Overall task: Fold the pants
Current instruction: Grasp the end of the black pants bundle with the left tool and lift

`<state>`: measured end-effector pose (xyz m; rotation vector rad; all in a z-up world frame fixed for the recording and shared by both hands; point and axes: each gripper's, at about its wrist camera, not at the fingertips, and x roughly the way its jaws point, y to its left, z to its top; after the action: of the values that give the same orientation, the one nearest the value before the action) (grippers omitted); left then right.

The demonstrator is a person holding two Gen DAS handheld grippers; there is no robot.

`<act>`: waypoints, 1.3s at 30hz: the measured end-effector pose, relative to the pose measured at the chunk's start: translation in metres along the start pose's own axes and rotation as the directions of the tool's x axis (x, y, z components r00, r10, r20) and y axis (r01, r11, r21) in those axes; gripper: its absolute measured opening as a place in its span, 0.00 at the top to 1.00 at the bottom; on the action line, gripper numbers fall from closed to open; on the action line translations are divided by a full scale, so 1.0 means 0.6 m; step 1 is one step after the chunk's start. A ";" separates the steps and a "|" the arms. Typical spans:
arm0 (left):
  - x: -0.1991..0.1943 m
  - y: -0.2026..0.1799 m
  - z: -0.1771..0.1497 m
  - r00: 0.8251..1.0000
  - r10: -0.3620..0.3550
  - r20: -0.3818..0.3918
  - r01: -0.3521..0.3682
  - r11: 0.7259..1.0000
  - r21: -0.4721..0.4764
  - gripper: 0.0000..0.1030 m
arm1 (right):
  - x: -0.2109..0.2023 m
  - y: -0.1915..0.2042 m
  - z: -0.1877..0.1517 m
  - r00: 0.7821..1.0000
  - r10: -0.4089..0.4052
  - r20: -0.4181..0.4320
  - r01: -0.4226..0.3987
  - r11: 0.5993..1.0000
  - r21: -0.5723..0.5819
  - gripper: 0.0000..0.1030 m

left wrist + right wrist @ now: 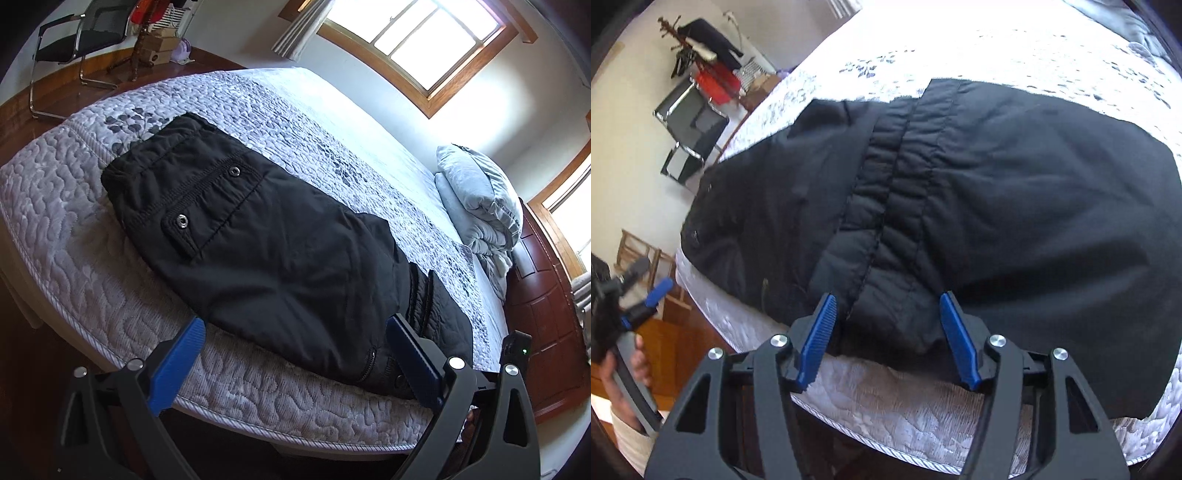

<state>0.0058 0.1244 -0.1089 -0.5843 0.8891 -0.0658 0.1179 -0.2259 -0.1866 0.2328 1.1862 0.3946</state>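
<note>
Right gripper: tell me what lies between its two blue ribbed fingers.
In the right wrist view, the right gripper is open, and a gathered, stitched fold of the black padded pants lies between its fingers, over the quilted mattress edge.

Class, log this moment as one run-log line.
pants: folded on bed | left gripper: open | right gripper: open

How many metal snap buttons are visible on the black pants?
2 on the black pants in the left wrist view: one snap near the waistband, one snap on the pocket flap. Folded layers may hide more.
</note>
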 end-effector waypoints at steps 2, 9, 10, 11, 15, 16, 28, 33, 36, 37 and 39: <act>0.000 0.006 0.004 1.000 0.017 0.007 -0.017 1.000 0.001 0.04 | -0.009 -0.007 0.002 0.999 0.041 0.005 -0.041 0.999 0.029 0.42; -0.014 0.080 0.025 0.994 0.077 0.078 -0.065 0.987 -0.148 0.04 | -0.093 -0.043 -0.007 0.988 0.100 0.115 -0.112 0.989 0.102 0.39; -0.016 0.095 0.027 0.993 0.073 0.088 -0.056 0.982 -0.179 0.04 | -0.110 -0.055 -0.011 0.987 0.089 0.137 -0.105 0.988 0.116 0.38; -0.017 0.108 0.030 0.993 0.070 0.093 -0.050 0.978 -0.204 0.04 | -0.124 -0.067 -0.015 0.985 0.073 0.155 -0.094 0.987 0.128 0.38; -0.012 0.148 0.042 0.993 0.065 0.098 -0.038 0.965 -0.260 0.04 | -0.173 -0.111 -0.031 0.976 -0.037 0.213 0.000 0.985 0.170 0.28; -0.009 0.158 0.046 0.993 0.061 0.100 -0.032 0.963 -0.267 0.04 | -0.186 -0.124 -0.035 0.972 -0.078 0.224 0.037 0.983 0.181 0.24; 0.094 0.231 0.092 0.996 -0.090 0.013 0.089 0.926 -0.368 0.04 | -0.243 -0.247 -0.089 0.924 -0.304 0.234 0.205 0.907 0.368 0.12; 0.116 0.244 0.095 0.991 -0.122 0.056 0.134 0.894 -0.428 0.04 | -0.238 -0.243 -0.094 0.920 -0.319 0.227 0.229 0.909 0.348 0.12; 0.123 0.241 0.097 0.987 -0.136 0.090 0.162 0.877 -0.452 0.04 | -0.229 -0.235 -0.087 0.920 -0.325 0.219 0.245 0.914 0.324 0.12; 0.127 0.237 0.098 0.982 -0.161 0.101 0.189 0.870 -0.455 0.04 | -0.226 -0.234 -0.084 0.922 -0.322 0.217 0.245 0.916 0.319 0.12; 0.141 0.228 0.100 0.968 -0.225 0.111 0.251 0.846 -0.470 0.04 | -0.221 -0.230 -0.081 0.924 -0.317 0.214 0.243 0.918 0.313 0.12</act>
<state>0.0798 0.2426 -0.2093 -1.1614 0.7778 -0.0536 0.0549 -0.4077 -0.1435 0.3431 0.9932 -0.0625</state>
